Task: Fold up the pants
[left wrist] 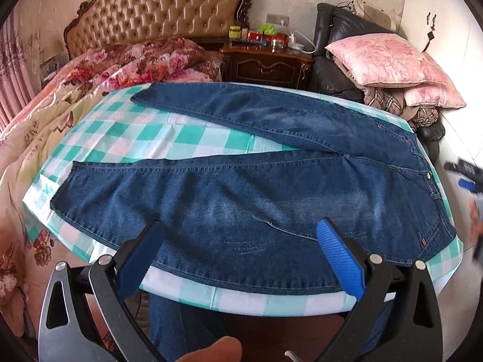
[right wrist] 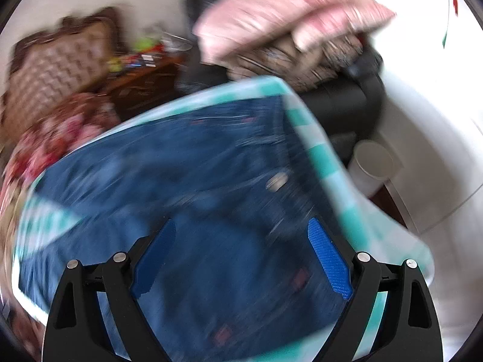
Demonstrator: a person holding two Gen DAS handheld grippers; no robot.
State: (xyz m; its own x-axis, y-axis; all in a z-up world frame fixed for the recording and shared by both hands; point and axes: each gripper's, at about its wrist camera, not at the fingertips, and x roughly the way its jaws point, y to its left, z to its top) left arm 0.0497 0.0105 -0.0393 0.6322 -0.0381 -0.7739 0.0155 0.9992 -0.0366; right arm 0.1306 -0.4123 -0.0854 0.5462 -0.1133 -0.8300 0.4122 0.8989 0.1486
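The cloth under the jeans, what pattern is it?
Teal-and-white checks on the cloth, clearest in the left wrist view.

Two wrist-mounted fisheye views of the table (left wrist: pixel 193 138), each looking forward between its own gripper's fingers.

The left wrist view looks from the table's near long edge, slightly above it, across the pants (left wrist: pixel 256 199) toward the headboard (left wrist: pixel 157 9). The right wrist view, motion-blurred, sits close over the table's waistband end (right wrist: pixel 271 181), tilted. Both take in table, pants, headboard and pink pillows (left wrist: pixel 386 57).
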